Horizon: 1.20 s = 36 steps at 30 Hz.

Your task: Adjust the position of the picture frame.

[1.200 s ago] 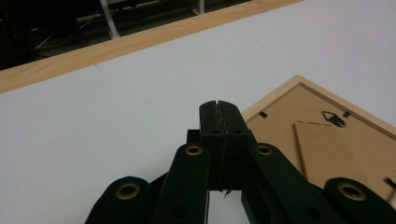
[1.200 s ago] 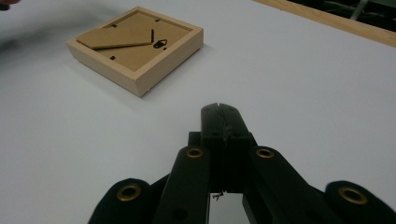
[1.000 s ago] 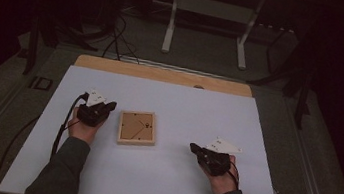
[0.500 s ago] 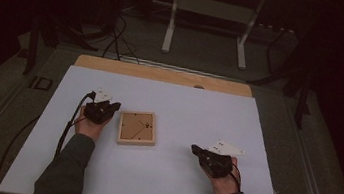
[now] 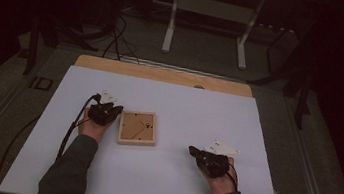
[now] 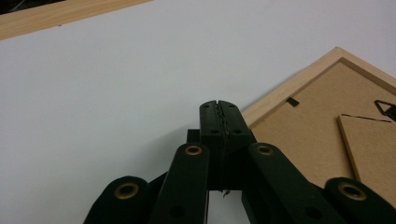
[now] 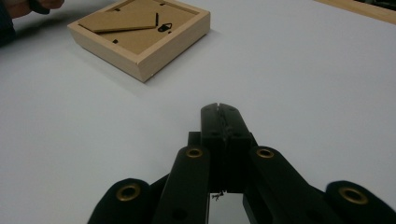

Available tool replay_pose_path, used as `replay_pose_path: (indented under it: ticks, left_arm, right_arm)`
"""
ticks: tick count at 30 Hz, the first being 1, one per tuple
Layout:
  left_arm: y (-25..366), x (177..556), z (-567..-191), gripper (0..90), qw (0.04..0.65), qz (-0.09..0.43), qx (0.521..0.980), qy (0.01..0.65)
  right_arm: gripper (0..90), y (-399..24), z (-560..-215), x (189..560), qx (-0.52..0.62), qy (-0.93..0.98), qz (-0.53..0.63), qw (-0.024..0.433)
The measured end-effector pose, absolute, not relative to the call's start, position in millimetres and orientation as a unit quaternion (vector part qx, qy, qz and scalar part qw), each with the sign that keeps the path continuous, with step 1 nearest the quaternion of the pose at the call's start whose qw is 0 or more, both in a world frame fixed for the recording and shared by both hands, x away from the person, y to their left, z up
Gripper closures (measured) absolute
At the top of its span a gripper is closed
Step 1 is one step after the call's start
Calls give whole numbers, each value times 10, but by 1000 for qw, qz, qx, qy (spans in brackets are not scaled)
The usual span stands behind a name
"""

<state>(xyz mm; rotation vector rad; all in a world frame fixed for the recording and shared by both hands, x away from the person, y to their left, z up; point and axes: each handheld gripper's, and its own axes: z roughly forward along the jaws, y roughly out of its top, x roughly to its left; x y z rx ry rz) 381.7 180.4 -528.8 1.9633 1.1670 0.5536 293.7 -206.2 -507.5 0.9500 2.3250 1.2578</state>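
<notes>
High view shows my left gripper (image 5: pixel 117 110) at the wooden frame's (image 5: pixel 138 128) ten o'clock corner, jaws pressed together and empty, tips just beside its edge. The frame lies face-down, square, mid-bench (image 5: pixel 255 138). My right gripper (image 5: pixel 193 151), jaws likewise together and empty, sits well apart at its four o'clock. Since a second ago, left has edged closer; right hasn't.

left tongs (image 5: pixel 116 110) | moved in toward picture frame (image 5: pixel 138 128) | now just beside its left edge
</notes>
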Motion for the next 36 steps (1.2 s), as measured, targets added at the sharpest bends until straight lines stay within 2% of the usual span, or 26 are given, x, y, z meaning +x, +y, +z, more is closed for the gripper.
replay_pose_path:
  ticks: [16, 23, 36]
  left_arm:
    - [1720, 3549, -5333, 900, 379, 192, 783, 455]
    - [1611, 3428, -5299, 900, 385, 184, 794, 434]
    - [1498, 3387, -5320, 900, 398, 172, 790, 434]
  right_arm:
    - [895, -1869, -5128, 3021, 336, 823, 432, 155]
    - [895, -1704, -5124, 3102, 337, 825, 427, 150]
    - [897, -1531, -5202, 3289, 357, 826, 415, 134]
